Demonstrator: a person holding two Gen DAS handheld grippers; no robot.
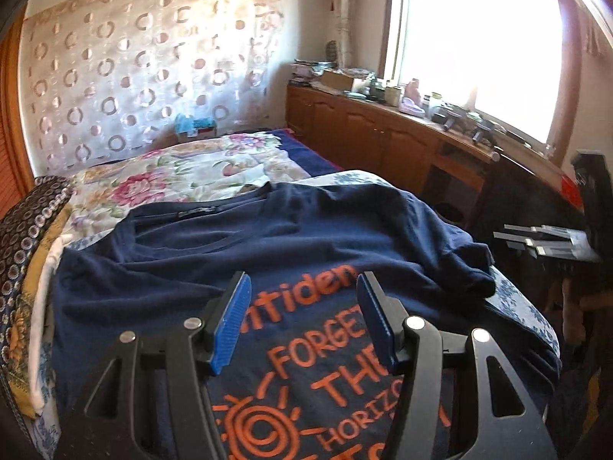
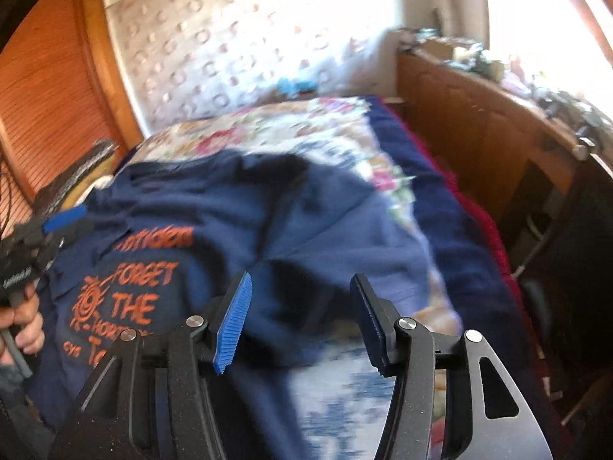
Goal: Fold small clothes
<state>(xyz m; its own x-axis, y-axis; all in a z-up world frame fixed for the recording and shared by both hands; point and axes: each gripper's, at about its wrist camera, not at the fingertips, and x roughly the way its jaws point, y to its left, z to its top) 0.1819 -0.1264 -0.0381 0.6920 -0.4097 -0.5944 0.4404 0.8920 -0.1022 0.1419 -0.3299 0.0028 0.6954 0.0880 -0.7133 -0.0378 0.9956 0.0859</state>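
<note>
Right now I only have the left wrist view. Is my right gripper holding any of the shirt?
Observer: No. The right gripper is open, with nothing between its fingers.
Operator: What's below it?
Observer: The right edge of the navy T-shirt, and the blue-patterned white sheet beside it.
Operator: And where does my left gripper sit from over there?
Observer: The left gripper is at the shirt's left side, just left of the orange print, and your hand is gripping its handle.
</note>
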